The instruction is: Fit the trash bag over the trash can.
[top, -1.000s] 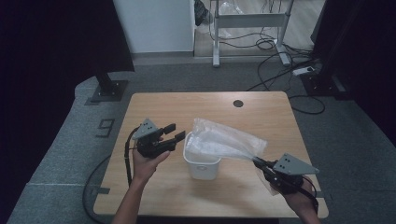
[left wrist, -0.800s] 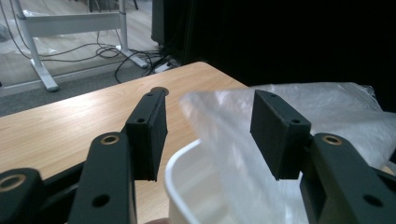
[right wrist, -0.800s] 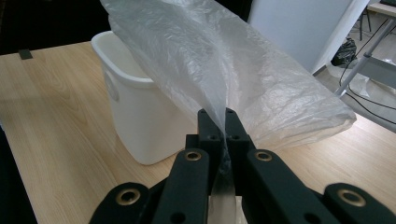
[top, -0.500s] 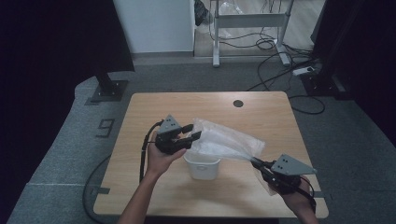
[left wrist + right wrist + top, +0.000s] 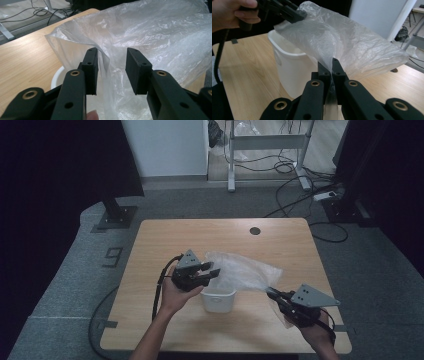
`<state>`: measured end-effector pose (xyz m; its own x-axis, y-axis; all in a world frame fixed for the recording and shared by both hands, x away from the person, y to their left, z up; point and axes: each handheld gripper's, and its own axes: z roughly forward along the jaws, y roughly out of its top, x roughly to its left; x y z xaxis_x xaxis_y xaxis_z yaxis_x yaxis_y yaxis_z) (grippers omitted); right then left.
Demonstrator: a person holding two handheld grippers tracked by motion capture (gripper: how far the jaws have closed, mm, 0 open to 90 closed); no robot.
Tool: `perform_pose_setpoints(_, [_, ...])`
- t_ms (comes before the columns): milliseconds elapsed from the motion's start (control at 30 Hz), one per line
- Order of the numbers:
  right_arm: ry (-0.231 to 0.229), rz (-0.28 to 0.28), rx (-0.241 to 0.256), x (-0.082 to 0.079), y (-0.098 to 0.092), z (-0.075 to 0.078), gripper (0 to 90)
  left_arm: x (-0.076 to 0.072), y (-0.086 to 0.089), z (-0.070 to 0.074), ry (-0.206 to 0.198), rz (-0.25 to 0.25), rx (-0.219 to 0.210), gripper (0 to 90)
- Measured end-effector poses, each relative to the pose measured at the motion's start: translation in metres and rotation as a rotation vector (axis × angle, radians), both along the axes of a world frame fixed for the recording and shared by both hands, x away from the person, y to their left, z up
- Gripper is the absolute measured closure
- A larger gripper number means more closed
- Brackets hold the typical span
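Note:
A clear plastic bag (image 5: 243,270) hangs over a small white bin (image 5: 218,302) in the middle of the wooden table (image 5: 150,245). My right gripper (image 5: 271,293) is shut on the bag's right corner; in the right gripper view its jaws (image 5: 331,67) pinch the film beside the bin (image 5: 289,71). My left gripper (image 5: 214,271) hovers above the bin's left rim at the bag's left edge. In the left gripper view it (image 5: 113,67) stands open, with a fold of the bag (image 5: 155,37) running between its jaws, over the bin's rim (image 5: 56,78).
A round cable hole (image 5: 255,230) sits near the table's far edge. Cables trail from the left gripper over the table's left front. Beyond the table stand a metal frame (image 5: 265,142) and floor cables (image 5: 320,195). The floor mat bears a "9" mark (image 5: 113,256).
My left gripper has moved right, from left of the bin to the bag's left edge above the bin. The right gripper has held still, shut on the bag.

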<state>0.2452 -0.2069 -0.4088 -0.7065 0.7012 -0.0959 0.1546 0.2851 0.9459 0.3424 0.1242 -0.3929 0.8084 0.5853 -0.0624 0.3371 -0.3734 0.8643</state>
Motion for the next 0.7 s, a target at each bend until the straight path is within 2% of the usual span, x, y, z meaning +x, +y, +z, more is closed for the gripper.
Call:
perform_pose_setpoints(200, [-0.003, 0.033, 0.006, -0.002, 0.004, 0.004, 88.7, 0.0, 0.0, -0.004, 0.037, -0.028, -0.004, 62.2])
perform_pose_setpoints(333, [-0.002, 0.045, 0.001, -0.004, 0.005, 0.007, 88.7, -0.005, -0.001, -0.004, 0.026, -0.042, -0.013, 61.0])
perform_pose_setpoints(500, [-0.001, 0.036, -0.011, -0.005, 0.003, 0.007, 88.7, -0.009, 0.008, 0.004, -0.015, -0.016, -0.075, 52.9])
perform_pose_setpoints(600, [0.002, 0.023, -0.023, -0.004, 0.002, 0.004, 88.7, -0.009, 0.018, 0.011, -0.043, 0.016, -0.129, 49.5])
perform_pose_setpoints(700, [0.004, 0.019, -0.03, -0.004, 0.001, 0.002, 88.7, -0.005, 0.026, 0.017, -0.057, 0.066, -0.146, 48.5])
